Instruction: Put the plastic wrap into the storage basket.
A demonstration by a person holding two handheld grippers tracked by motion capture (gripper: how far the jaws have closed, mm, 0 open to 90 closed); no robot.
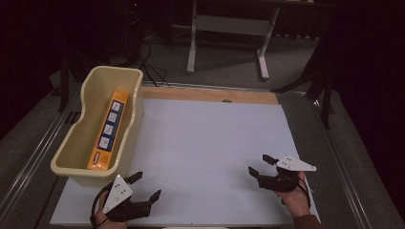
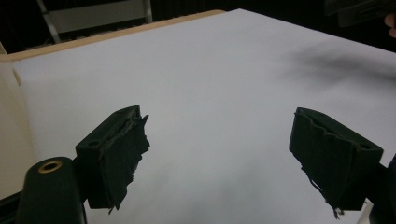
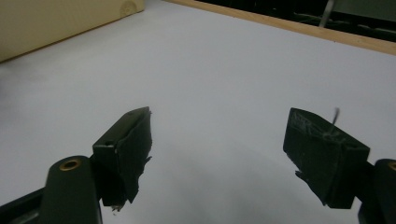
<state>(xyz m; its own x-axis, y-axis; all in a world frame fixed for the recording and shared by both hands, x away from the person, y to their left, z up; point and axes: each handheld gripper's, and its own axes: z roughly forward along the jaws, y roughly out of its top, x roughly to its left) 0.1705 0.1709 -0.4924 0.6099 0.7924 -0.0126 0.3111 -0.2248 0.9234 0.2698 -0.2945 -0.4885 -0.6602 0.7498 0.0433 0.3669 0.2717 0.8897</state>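
So the desk (image 1: 205,157) is a big white sheet with a wooden strip along the far edge, and the cream tub (image 1: 76,157) sits at its left side, with a long orange box (image 1: 109,130) lying flat inside it, lengthwise, nothing else in there. That box looks like the thing being handled, and it's resting on the tub floor, well apart from both claws. The left claw (image 1: 145,187) hovers at the near left corner of the desk just beside the tub's near end, jaws spread wide with nothing between them. The right claw (image 1: 261,164) is over at the near right, also wide open and empty, well clear of the tub. Looks to me like the box is already where it belongs and the hands are just parked, so the smart thing is to keep both claws low, open and away from the tub rim so nothing gets nudged. If the box had to come back out, the tall tub walls would be the annoying bit, you'd have to come in from above. Beyond the desk there's a white frame leg (image 1: 192,47) and some cables (image 1: 148,67) on the grey floor, none of it in the way.
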